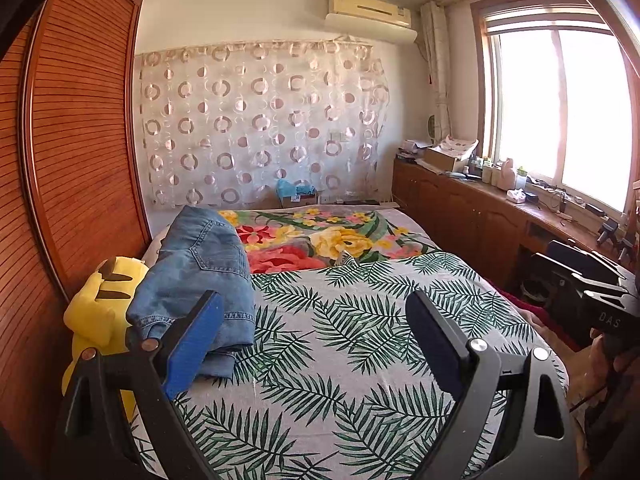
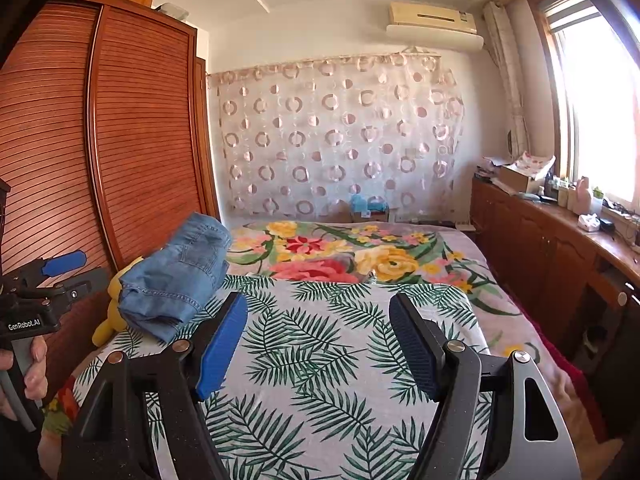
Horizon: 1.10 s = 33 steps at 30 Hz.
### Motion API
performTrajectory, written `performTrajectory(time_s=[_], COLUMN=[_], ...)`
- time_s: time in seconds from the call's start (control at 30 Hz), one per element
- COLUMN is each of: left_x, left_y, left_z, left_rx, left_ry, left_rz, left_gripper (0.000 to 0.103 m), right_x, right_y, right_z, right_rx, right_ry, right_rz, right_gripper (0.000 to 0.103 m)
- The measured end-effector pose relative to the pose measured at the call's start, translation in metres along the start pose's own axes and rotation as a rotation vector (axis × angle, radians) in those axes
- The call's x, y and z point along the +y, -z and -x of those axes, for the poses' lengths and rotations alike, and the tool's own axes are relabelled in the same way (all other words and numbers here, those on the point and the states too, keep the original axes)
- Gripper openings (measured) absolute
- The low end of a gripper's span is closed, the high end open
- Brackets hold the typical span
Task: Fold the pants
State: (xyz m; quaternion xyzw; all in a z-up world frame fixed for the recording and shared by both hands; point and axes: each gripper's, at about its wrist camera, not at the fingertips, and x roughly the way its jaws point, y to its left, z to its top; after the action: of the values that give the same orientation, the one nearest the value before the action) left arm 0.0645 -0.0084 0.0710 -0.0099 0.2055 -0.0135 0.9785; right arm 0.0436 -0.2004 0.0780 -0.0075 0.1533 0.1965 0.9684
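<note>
One pair of denim pants (image 1: pixel 200 276) lies as a folded bundle at the left edge of the bed (image 1: pixel 360 320), partly resting on one yellow plush toy (image 1: pixel 100 308) beside the louvred wardrobe (image 1: pixel 80 140). Left claw (image 1: pixel 316 320) stands wide apart over the leaf-print cover, holding nothing; its left finger crosses the bundle in view, contact not confirmed. Right claw (image 2: pixel 318 320) is likewise apart and empty, well clear of the pants. Judgement: folding appears complete or nearly so. If a final tidy is intended, approach the lower hem edges, pinch both layers together, and avoid dragging the bundle off the toy. Count: two claws, one pants bundle, one toy, one bed.
</note>
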Motion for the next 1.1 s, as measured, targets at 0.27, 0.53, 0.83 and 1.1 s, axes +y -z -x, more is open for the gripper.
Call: performTrajectory(time_s=[0.27, 0.53, 0.83, 1.1], left_x=[-0.001, -0.002, -0.005, -0.006], left_y=[0.000, 0.001, 0.000, 0.000], left_z=[0.001, 0.002, 0.009, 0.011], left_rx=[0.000, -0.003, -0.007, -0.008], left_ry=[0.002, 0.003, -0.002, -0.003], left_rz=[-0.001, 0.000, 0.006, 0.006], left_gripper=[0.093, 0.093, 0.093, 0.093], right_x=[-0.001, -0.003, -0.005, -0.007], right_y=[0.002, 0.003, 0.002, 0.003], right_z=[0.001, 0.002, 0.005, 0.006], right_rx=[-0.005, -0.007, -0.013, -0.013], right_ry=[-0.001, 0.005, 0.006, 0.009], right_rz=[0.000, 0.001, 0.003, -0.005], right_gripper=[0.075, 0.075, 0.075, 0.075])
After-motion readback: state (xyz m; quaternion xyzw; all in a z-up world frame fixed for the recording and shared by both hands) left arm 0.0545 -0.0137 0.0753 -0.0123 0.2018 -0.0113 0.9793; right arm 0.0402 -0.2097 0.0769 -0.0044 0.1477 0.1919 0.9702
